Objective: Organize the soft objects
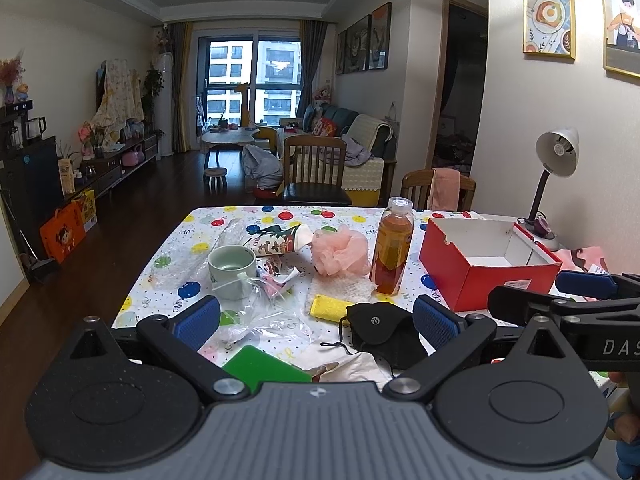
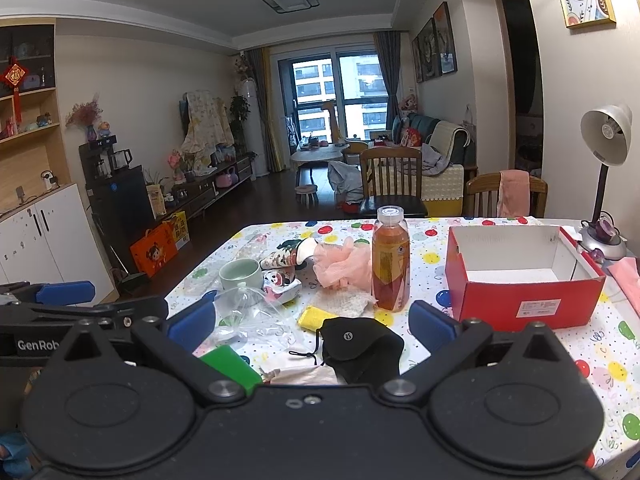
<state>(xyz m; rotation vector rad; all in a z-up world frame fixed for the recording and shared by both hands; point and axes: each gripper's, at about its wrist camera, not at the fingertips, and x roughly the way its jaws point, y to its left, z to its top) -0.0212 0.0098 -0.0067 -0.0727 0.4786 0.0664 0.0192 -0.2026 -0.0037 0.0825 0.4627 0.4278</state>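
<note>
Black pouch (image 2: 362, 346) between open right gripper (image 2: 312, 320) fingers, on table (image 2: 592, 344)

Left gripper (image 1: 316, 322) and right gripper (image 2: 312, 326) side by side — fingers spread wide, empty.

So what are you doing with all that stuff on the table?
A person holds a gripper in each hand, tidying soft things. The left gripper and right gripper are both open and hold nothing. A black mask lies just in front of them, with a yellow sponge and a pink bath pouf beyond it, near a bottle of tea. The red box on the right has nothing inside that shows, so no sorting is visible yet.
</note>
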